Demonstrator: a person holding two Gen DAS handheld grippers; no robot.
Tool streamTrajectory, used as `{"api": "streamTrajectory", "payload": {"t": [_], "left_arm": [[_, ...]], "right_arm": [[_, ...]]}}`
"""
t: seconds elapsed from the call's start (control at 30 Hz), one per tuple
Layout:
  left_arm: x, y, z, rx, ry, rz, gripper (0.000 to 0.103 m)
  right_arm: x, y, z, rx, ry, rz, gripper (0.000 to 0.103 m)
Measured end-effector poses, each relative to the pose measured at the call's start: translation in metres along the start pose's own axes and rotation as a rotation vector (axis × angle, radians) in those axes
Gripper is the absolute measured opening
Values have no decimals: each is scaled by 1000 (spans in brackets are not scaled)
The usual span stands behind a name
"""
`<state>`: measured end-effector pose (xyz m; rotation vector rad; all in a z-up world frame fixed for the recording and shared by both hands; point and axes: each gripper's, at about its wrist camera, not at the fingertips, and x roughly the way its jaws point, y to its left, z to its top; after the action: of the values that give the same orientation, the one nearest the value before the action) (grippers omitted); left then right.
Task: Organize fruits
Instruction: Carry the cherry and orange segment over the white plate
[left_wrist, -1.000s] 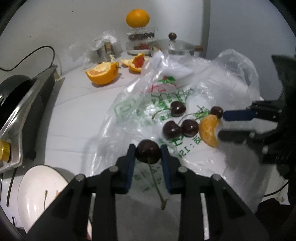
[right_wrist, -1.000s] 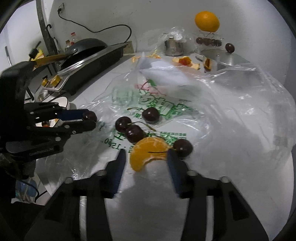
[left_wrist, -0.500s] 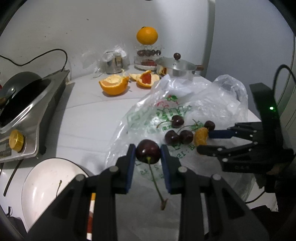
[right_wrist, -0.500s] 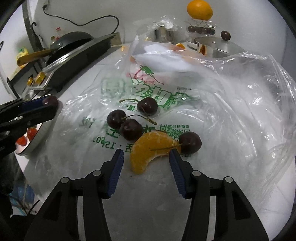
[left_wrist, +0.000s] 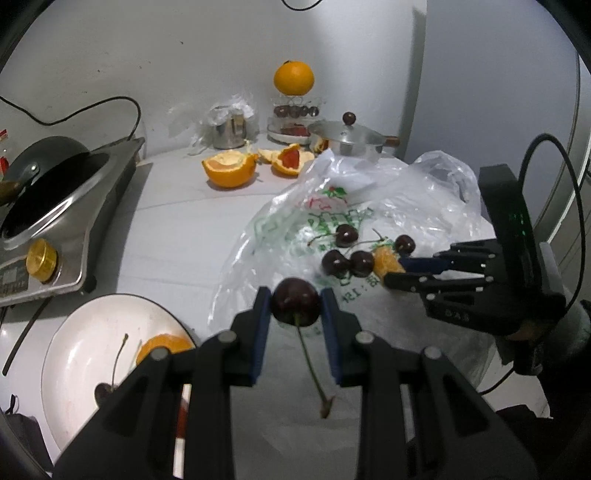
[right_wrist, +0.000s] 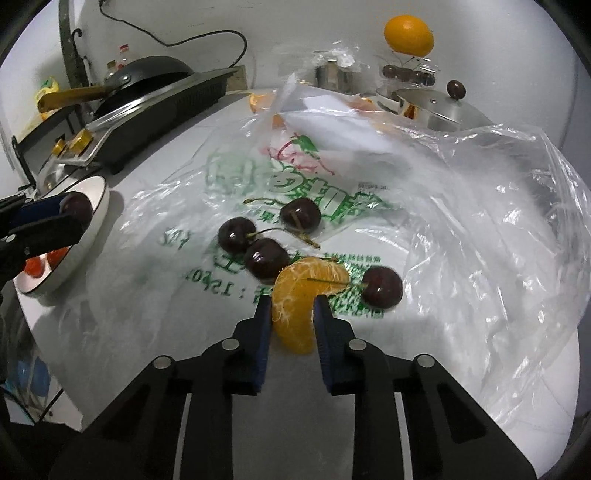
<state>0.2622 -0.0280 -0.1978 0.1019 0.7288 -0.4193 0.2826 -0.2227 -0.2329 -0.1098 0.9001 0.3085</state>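
Left gripper (left_wrist: 295, 314) pinches a dark cherry (left_wrist: 295, 302) by its sides, stem hanging down, held above the counter between the plastic bag (left_wrist: 369, 221) and the white plate (left_wrist: 85, 354). Round, glossy fruit on flat pads: a jolt on the way to the plate could roll it out.

Right gripper (right_wrist: 291, 321): jaws have just been closing, and the pads now sit against the near end of the orange segment (right_wrist: 306, 295) lying on the bag. Risks:
- Segment is soft; too much squeeze splits it.
- Grip is only on one tip, so it may pivot or slip on lift.
- A cherry stem (right_wrist: 332, 283) lies across it, and two loose cherries (right_wrist: 382, 287) (right_wrist: 266, 258) touch it; lifting could drag them or snag the bag film.
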Motion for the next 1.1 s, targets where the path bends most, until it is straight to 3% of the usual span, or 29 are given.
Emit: {"api": "streamTrajectory", "payload": {"t": [0.5, 1.1], "left_arm": [[-36, -12, -21, 2, -32, 15, 28], [-60, 3, -40, -51, -52, 69, 28]], "right_arm": [[-43, 33, -13, -71, -49, 64, 18], [-66, 62, 3, -178, -102, 63, 16]]}}
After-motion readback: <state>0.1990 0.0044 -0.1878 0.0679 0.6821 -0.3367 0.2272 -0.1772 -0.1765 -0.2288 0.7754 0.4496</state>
